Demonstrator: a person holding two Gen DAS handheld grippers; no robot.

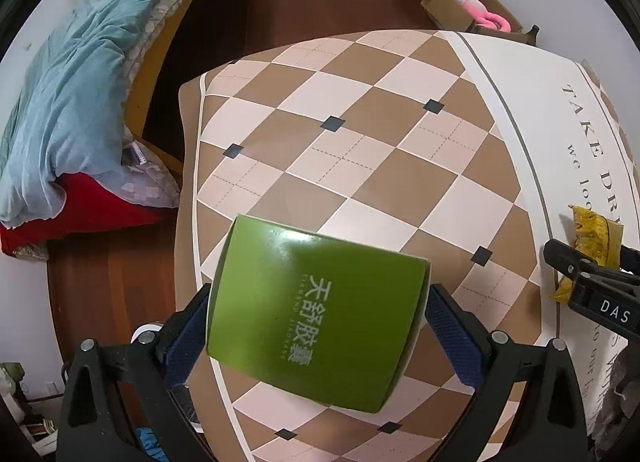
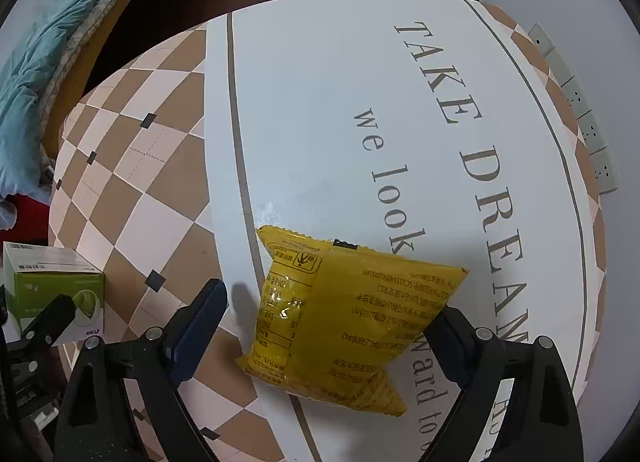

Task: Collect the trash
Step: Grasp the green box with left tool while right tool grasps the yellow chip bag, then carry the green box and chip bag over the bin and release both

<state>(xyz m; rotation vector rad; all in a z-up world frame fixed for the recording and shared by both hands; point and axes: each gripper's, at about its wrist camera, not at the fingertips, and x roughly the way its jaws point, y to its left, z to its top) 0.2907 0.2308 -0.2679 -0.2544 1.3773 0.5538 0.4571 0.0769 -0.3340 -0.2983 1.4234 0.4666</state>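
Left wrist: green box (image 1: 318,314) between claw (image 1: 318,326) fingers.

Green cardboard box (image 1: 316,318): white characters "天舒胶囊", with small Latin letters beside them too fine to read
Checked brown-and-white desk cover (image 2: 320,110): grey lettering "TAKE DREAM", below it "we look", further on "ward to"
Yellow plastic packet (image 2: 340,326): small dark print, digits "SC10334050105180" legible, rest too small
Black right gripper (image 1: 600,262): white letters "DAS"

Both wrist cameras look steeply down, close over the table (image 1: 360,134); both catch its checkered half.
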